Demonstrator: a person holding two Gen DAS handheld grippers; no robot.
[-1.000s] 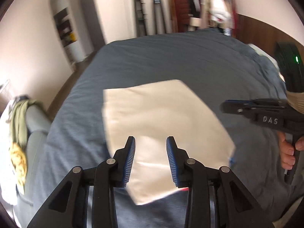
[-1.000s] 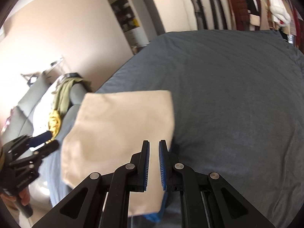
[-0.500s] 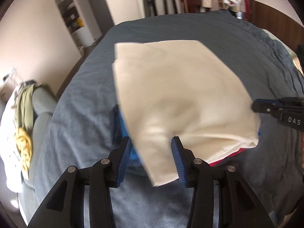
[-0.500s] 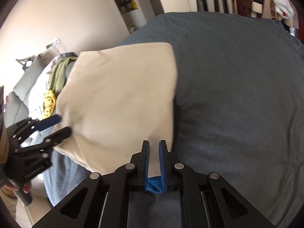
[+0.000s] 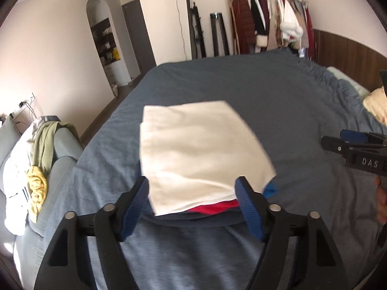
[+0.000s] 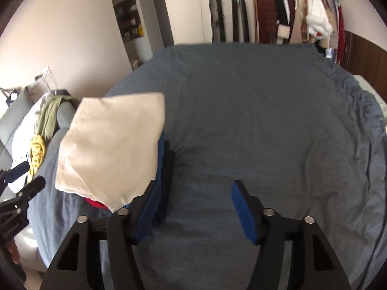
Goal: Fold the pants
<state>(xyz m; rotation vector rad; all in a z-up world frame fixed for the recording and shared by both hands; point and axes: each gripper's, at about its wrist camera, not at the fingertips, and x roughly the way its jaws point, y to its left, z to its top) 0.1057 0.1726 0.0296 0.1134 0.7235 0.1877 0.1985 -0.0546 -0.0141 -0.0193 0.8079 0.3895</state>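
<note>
Cream pants (image 5: 198,152), folded into a flat rectangle, lie on top of a small stack of folded clothes on the blue bed (image 5: 254,89); red (image 5: 212,207) and blue (image 5: 269,189) layers show under them. My left gripper (image 5: 192,205) is open and empty, just in front of the stack's near edge. In the right wrist view the pants (image 6: 111,145) lie to the left, and my right gripper (image 6: 193,207) is open and empty over bare bedding beside the stack. Each gripper shows at the edge of the other's view.
A grey sofa (image 5: 63,145) piled with green, yellow and white clothes stands left of the bed. A clothes rack (image 5: 266,24) with hanging garments lines the far wall. A pillow (image 5: 377,104) lies at the bed's right end by the wooden headboard.
Both grippers opened wide and pulled back from the cream pants. The right gripper let go of the stack's edge. The pants now rest on the stack.
</note>
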